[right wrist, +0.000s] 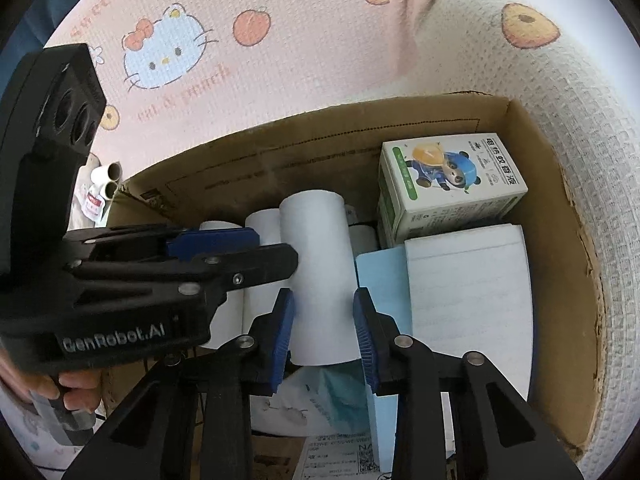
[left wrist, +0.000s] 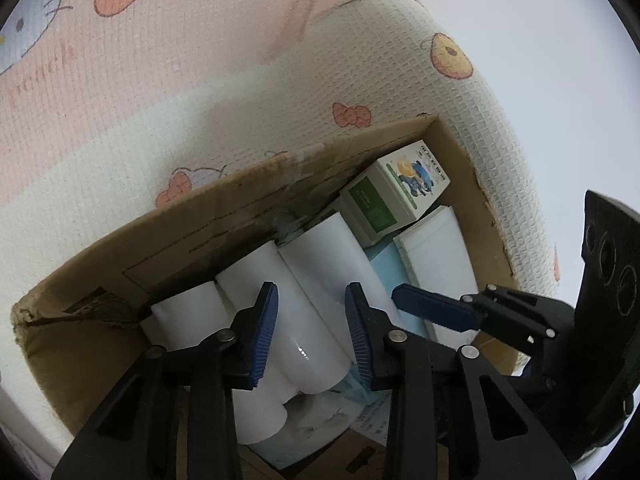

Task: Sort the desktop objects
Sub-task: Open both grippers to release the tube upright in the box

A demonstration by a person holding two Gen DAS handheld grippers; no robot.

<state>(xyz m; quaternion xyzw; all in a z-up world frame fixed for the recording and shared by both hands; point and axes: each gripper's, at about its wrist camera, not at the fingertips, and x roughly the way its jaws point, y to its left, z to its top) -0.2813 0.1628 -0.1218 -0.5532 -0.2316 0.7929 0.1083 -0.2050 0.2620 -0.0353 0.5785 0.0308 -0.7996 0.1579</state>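
Both grippers hang over an open cardboard box (left wrist: 240,208) (right wrist: 320,144) holding several white paper rolls. My left gripper (left wrist: 312,336) is open, its blue pads either side of one white roll (left wrist: 320,300) without clearly pressing it. My right gripper (right wrist: 324,336) has its blue pads against the sides of a white roll (right wrist: 320,272) lying lengthwise; it looks shut on it. The right gripper's finger shows in the left wrist view (left wrist: 436,308), and the left gripper's body shows in the right wrist view (right wrist: 120,292).
The box also holds a green-and-white carton with a panda picture (right wrist: 448,184) (left wrist: 396,196), a white notebook (right wrist: 468,300) (left wrist: 440,260) over blue sheets, and a plastic pack (right wrist: 320,400). It stands on a pink Hello Kitty mat (right wrist: 240,60). Empty cardboard tubes (right wrist: 108,180) lie outside, left.
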